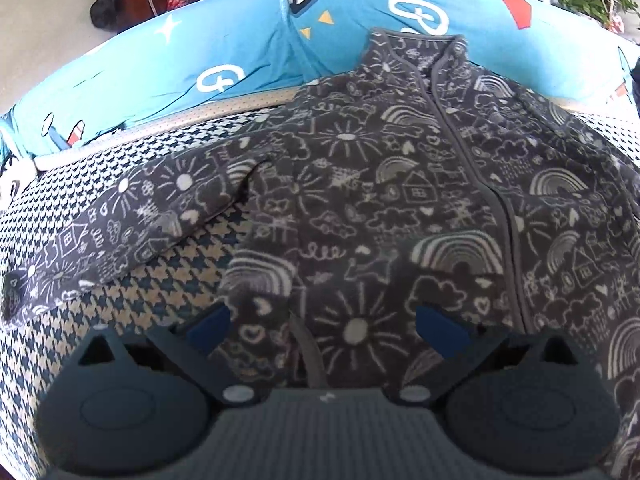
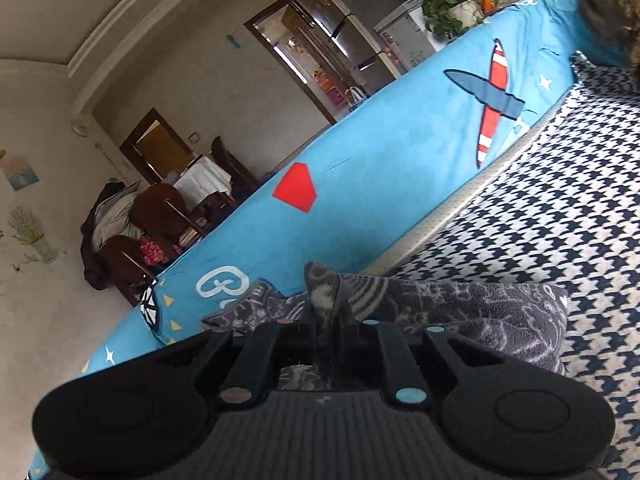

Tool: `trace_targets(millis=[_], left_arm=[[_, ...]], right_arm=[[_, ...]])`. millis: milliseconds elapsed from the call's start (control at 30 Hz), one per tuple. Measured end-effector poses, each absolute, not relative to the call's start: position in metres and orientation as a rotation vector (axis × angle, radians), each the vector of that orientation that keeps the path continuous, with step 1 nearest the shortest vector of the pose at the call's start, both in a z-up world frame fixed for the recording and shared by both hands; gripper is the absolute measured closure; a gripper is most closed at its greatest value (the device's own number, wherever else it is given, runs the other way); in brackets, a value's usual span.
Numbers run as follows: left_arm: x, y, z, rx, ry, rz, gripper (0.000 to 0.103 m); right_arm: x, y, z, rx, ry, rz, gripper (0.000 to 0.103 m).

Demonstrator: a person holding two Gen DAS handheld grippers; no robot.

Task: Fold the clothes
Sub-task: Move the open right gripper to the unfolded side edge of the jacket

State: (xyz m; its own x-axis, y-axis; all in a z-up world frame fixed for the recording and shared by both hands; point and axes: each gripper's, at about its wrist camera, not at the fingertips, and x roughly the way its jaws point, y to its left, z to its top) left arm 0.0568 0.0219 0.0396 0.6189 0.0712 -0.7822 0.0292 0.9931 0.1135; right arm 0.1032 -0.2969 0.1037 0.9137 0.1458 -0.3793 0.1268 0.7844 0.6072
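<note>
A grey fleece jacket (image 1: 360,184) with white doodles of suns, rainbows and houses lies front up on the houndstooth cover (image 1: 120,160), its collar toward the blue backrest. One sleeve (image 1: 120,224) stretches out to the left. My left gripper (image 1: 324,332) hovers open over the jacket's lower hem, its blue pads (image 1: 208,328) wide apart on either side of the fabric. In the right wrist view my right gripper (image 2: 328,312) is shut on the jacket's other sleeve (image 2: 440,300), with the cuff bunched and sticking up between the fingertips.
A blue cushion backrest (image 2: 380,160) with cartoon prints runs along the far edge of the houndstooth surface (image 2: 560,200). A furry brown object (image 2: 608,4) sits at the far right end. Beyond the backrest are chairs (image 2: 160,216), potted plants and a doorway.
</note>
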Motion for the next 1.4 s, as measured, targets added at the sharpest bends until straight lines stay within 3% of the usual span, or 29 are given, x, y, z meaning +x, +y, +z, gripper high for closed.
trace_targets(millis=[367, 600, 733, 800, 867, 1400], left_arm=[[0.067, 0.046, 0.036, 0.047, 0.925, 0.084, 0.0], [0.071, 0.052, 0.029, 0.052, 0.94, 0.117, 0.0], [0.07, 0.052, 0.03, 0.055, 0.935, 0.117, 0.0], [0.069, 0.051, 0.03, 0.058, 0.932, 0.119, 0.0], [0.069, 0.052, 0.03, 0.054, 0.931, 0.121, 0.0], [0.073, 0.045, 0.033, 0.046, 0.891, 0.132, 0.0]], right_arm=[[0.146, -0.171, 0.113, 0.537, 0.386, 0.387, 0.091], [0.151, -0.091, 0.089, 0.358, 0.477, 0.576, 0.084], [0.15, -0.083, 0.079, 0.362, 0.501, 0.599, 0.073], [0.15, -0.081, 0.078, 0.362, 0.51, 0.607, 0.06], [0.15, -0.08, 0.078, 0.368, 0.523, 0.617, 0.056], [0.139, -0.135, 0.104, 0.452, 0.484, 0.573, 0.055]])
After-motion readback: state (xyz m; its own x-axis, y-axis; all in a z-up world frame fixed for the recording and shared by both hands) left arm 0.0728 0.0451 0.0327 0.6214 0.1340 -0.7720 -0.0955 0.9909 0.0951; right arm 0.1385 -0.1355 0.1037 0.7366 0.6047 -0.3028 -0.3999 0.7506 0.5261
